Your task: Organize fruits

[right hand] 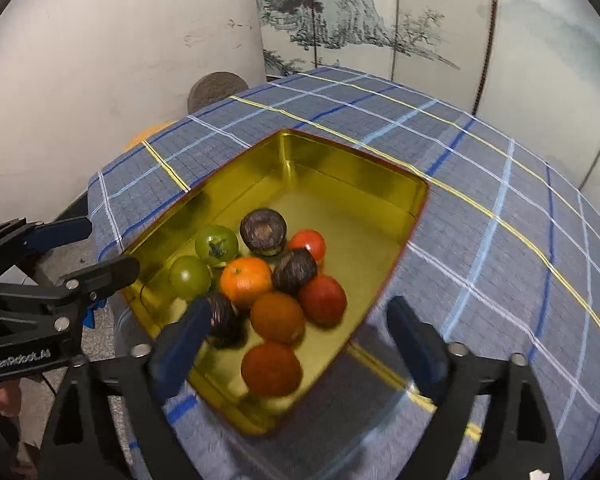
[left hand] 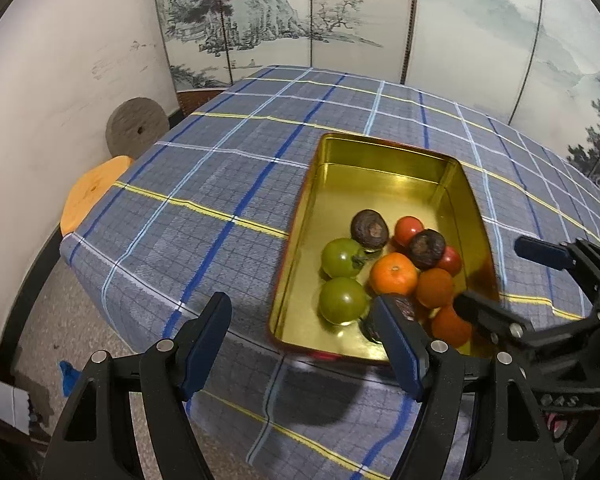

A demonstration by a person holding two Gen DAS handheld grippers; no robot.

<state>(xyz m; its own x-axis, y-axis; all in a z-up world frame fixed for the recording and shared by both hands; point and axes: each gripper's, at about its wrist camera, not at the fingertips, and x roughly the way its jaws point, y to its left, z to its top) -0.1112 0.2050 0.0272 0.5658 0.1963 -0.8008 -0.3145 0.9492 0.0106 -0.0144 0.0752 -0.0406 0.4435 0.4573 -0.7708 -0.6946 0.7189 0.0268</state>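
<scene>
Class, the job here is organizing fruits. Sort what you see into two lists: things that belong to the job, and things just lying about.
Belongs to the job:
gold tin
green tomatoes
orange mandarin
red tomatoes
dark brown fruits
left hand-held gripper
right hand-held gripper

Just lying about:
plaid tablecloth
painted screen
grey stone disc
orange round board

This looks like a room in a home. A folding screen (left hand: 284, 16) painted with ink mountains and pines stands behind a worktop (left hand: 228, 184) covered in a blue checked cloth. The plaster wall (left hand: 80, 60) is scuffed, and a round stone disc (left hand: 137, 129) leans against it above a speckled floor (left hand: 56, 320).
</scene>
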